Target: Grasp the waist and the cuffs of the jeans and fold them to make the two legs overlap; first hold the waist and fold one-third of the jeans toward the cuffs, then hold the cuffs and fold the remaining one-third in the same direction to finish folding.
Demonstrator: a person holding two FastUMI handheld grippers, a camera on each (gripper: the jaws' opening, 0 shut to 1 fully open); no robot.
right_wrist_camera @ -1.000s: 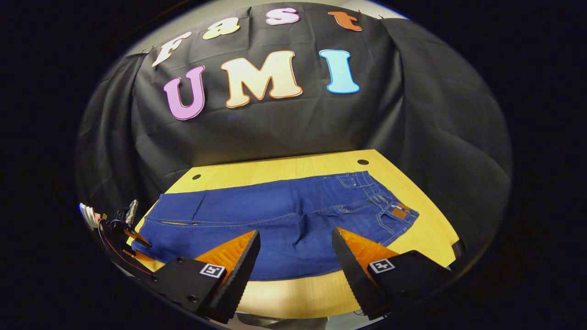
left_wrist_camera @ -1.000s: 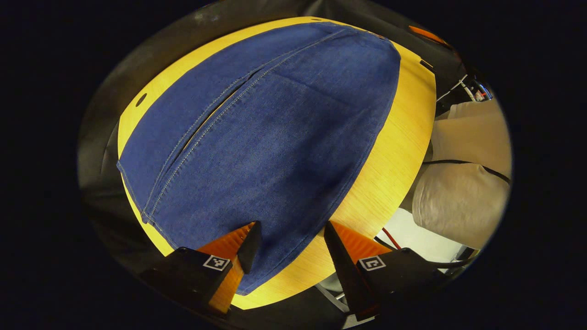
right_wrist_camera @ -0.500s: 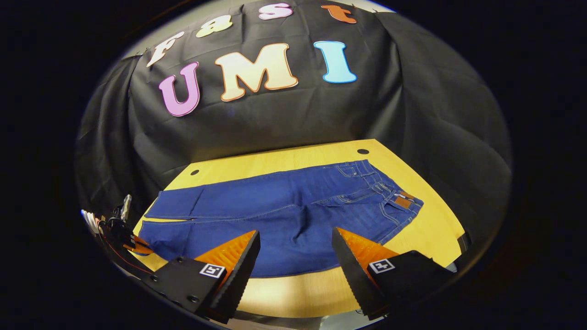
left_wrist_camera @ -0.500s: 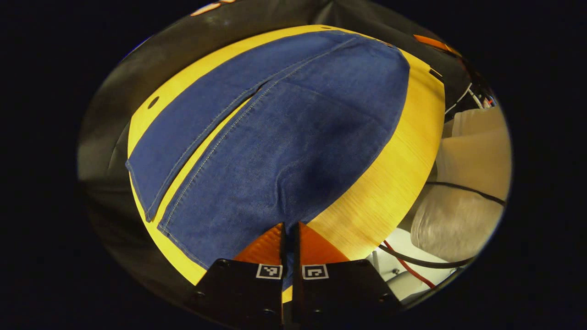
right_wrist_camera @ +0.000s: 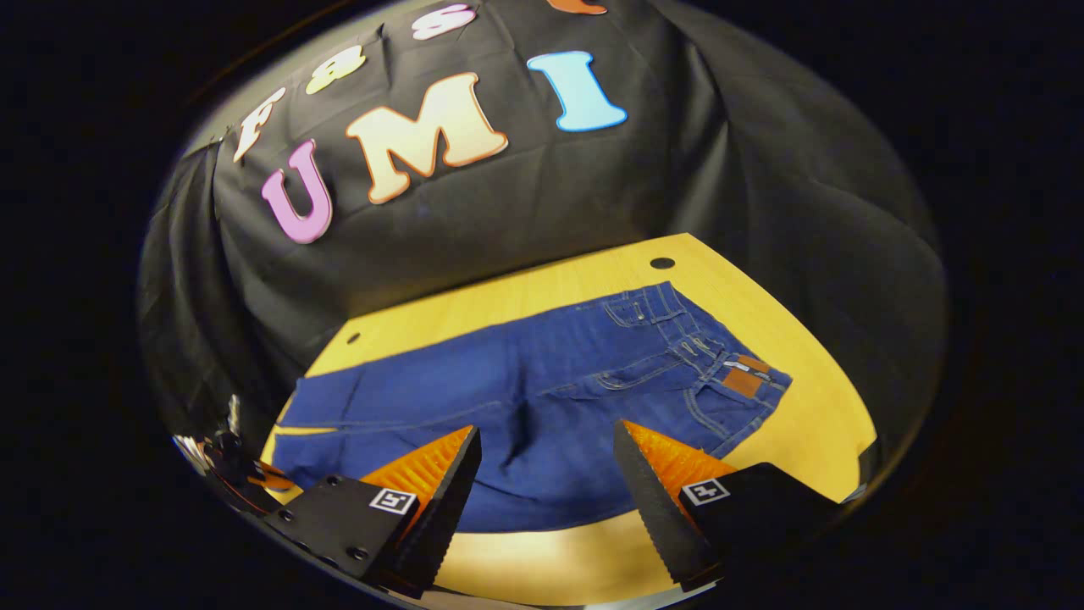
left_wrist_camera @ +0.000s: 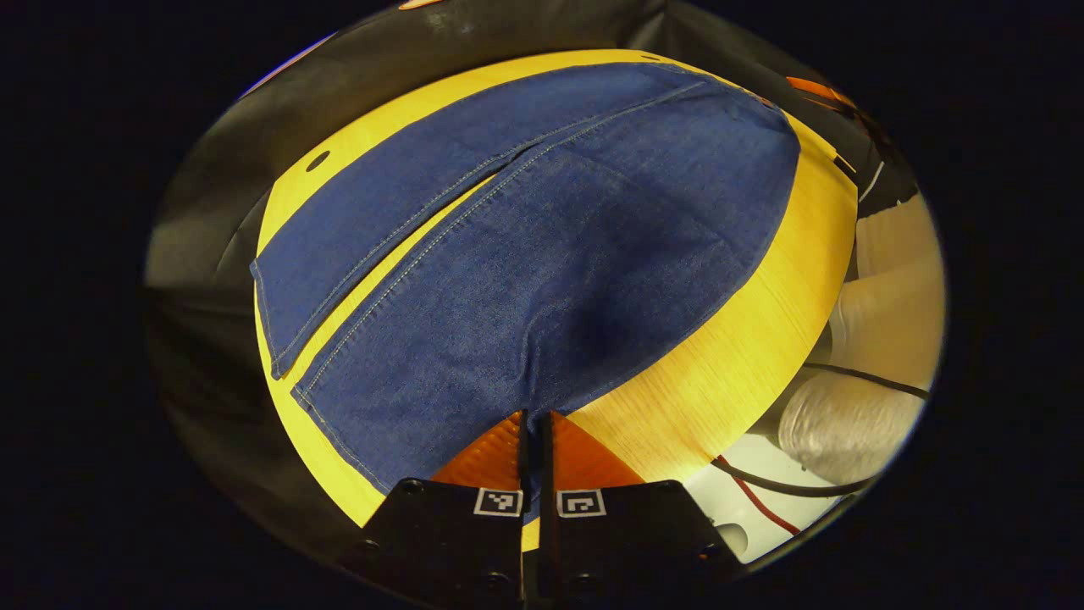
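Note:
Blue jeans (left_wrist_camera: 542, 254) lie flat along the yellow table (left_wrist_camera: 728, 373). Both legs run toward the cuffs (left_wrist_camera: 275, 326) at the left, with a narrow strip of table showing between them. My left gripper (left_wrist_camera: 533, 428) is shut on the near leg's outer edge, and the denim rises in a small ridge to its fingers. In the right gripper view the jeans (right_wrist_camera: 542, 398) stretch across the table, the waist with its brown patch (right_wrist_camera: 743, 379) at the right. My right gripper (right_wrist_camera: 546, 474) hangs open above the near edge by the seat, with nothing between its fingers.
Black cloth (right_wrist_camera: 525, 220) walls the far side and both ends of the table. Cable holes (right_wrist_camera: 662, 263) mark the far corners. A person's beige clothing (left_wrist_camera: 889, 280) and loose cables (left_wrist_camera: 762, 487) sit past the near table edge.
My left gripper closed on the near leg's edge and has pulled it a little, which widened the gap between the legs. My right gripper stayed open, tilting and shifting toward the waist.

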